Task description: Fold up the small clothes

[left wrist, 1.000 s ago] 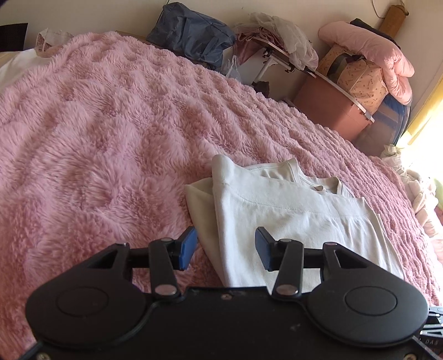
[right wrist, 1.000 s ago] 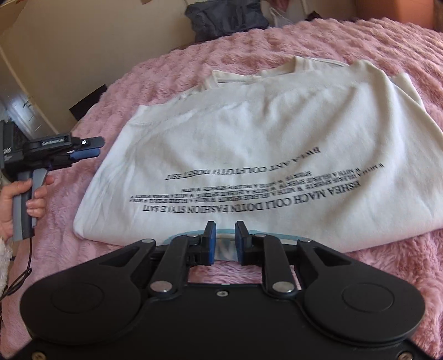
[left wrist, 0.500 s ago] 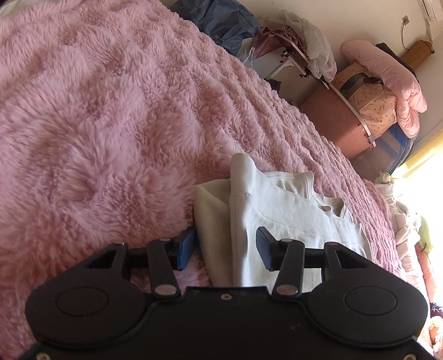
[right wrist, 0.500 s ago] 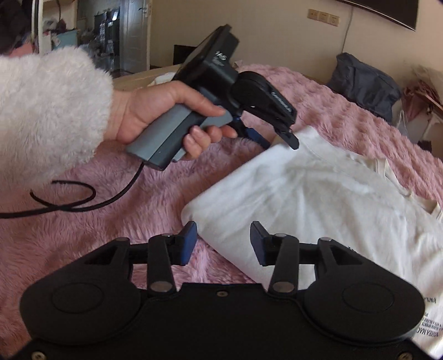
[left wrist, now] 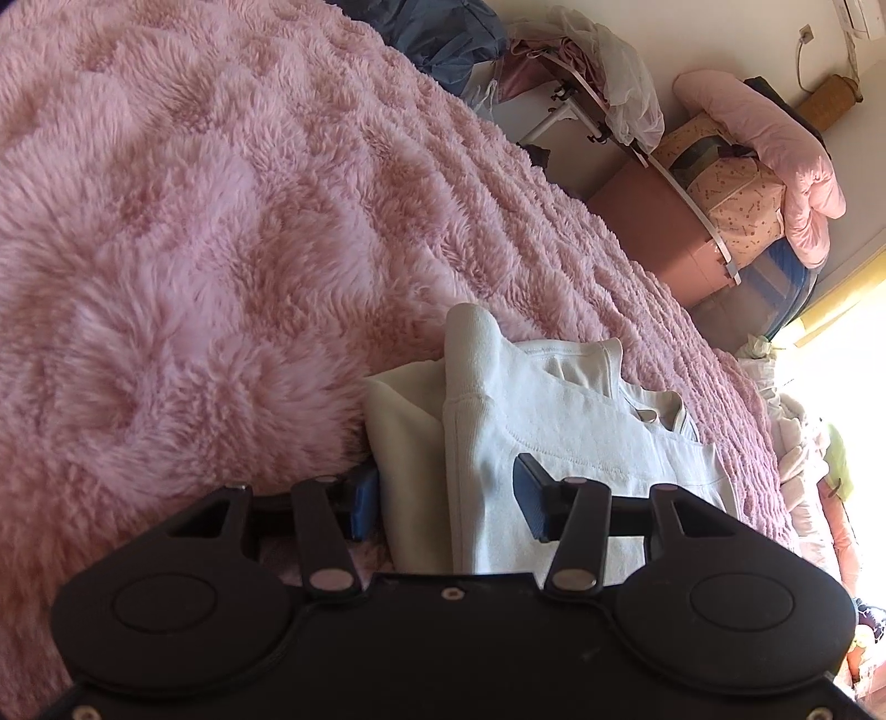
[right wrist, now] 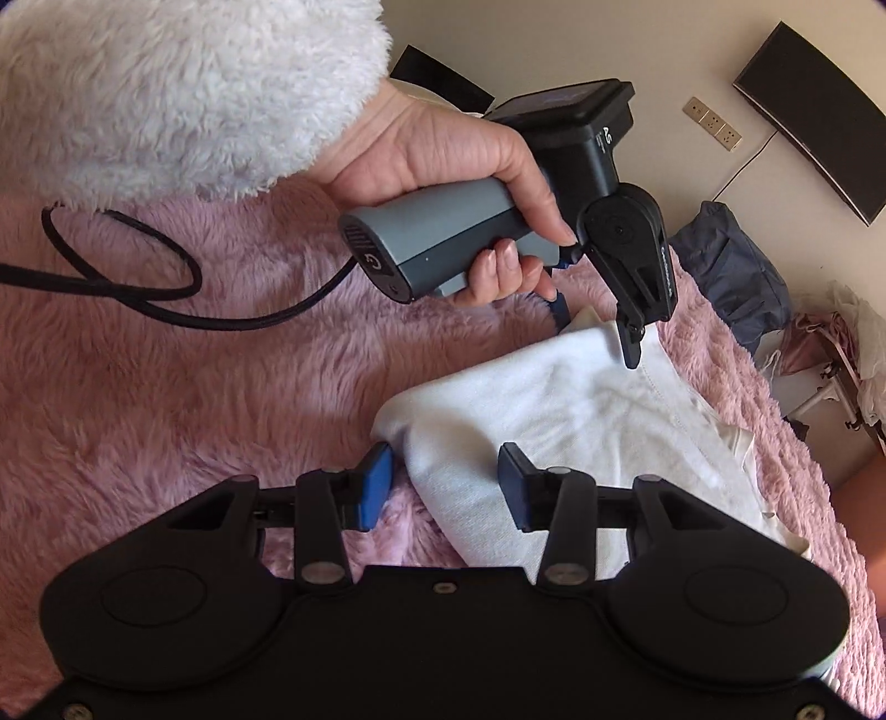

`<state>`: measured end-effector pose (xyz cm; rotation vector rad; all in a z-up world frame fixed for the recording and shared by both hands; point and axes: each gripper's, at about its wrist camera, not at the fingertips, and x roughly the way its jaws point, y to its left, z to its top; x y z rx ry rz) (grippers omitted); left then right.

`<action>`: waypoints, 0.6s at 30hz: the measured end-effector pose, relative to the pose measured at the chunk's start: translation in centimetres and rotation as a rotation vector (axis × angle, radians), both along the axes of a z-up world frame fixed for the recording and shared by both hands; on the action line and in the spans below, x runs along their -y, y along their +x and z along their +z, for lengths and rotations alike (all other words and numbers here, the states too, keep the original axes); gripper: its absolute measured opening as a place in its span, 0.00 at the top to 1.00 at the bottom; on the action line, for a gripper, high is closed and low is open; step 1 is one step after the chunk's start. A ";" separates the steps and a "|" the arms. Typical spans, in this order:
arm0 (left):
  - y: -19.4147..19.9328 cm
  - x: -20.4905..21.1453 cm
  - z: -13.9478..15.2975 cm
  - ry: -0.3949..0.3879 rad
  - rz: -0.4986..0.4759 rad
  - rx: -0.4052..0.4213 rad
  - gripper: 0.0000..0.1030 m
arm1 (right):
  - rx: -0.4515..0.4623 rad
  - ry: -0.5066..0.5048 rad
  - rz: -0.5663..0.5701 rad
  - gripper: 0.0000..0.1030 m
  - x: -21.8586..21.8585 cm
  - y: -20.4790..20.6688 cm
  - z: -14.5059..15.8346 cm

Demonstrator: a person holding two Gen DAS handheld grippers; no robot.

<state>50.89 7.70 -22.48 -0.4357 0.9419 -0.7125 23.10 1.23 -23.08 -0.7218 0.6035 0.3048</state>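
Observation:
A cream-white T-shirt [left wrist: 559,426] lies partly folded on the pink fluffy blanket [left wrist: 221,221]. My left gripper [left wrist: 446,501] is open, its jaws straddling the shirt's folded left edge. In the right wrist view the same shirt [right wrist: 581,421] lies ahead, and my right gripper [right wrist: 443,487] is open with a corner of the shirt between its jaws. The left gripper [right wrist: 601,332] also shows there, held in a hand at the shirt's far corner, one finger under the edge and one on top.
A black cable [right wrist: 166,299] loops over the blanket [right wrist: 166,415] at left. Beyond the bed stand a dark blue bag [left wrist: 443,39], a brown box [left wrist: 653,232] with pink bedding [left wrist: 775,149] piled on it, and a clothes-covered rack [left wrist: 598,83].
My right gripper opened and swung from the shirt's printed hem to its left corner. My left gripper lowered and moved in over the shirt's far corner, still open.

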 end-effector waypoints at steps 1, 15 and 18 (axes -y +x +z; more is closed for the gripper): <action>-0.1 0.3 0.1 -0.003 0.000 0.015 0.54 | 0.013 -0.012 0.004 0.59 -0.2 0.0 0.0; -0.3 2.2 1.3 0.020 -0.061 0.100 0.85 | 0.031 0.048 -0.013 0.91 -0.6 0.4 0.7; -0.3 2.4 2.0 0.000 -0.059 0.100 0.86 | 0.038 0.080 -0.027 0.92 -0.4 0.0 1.3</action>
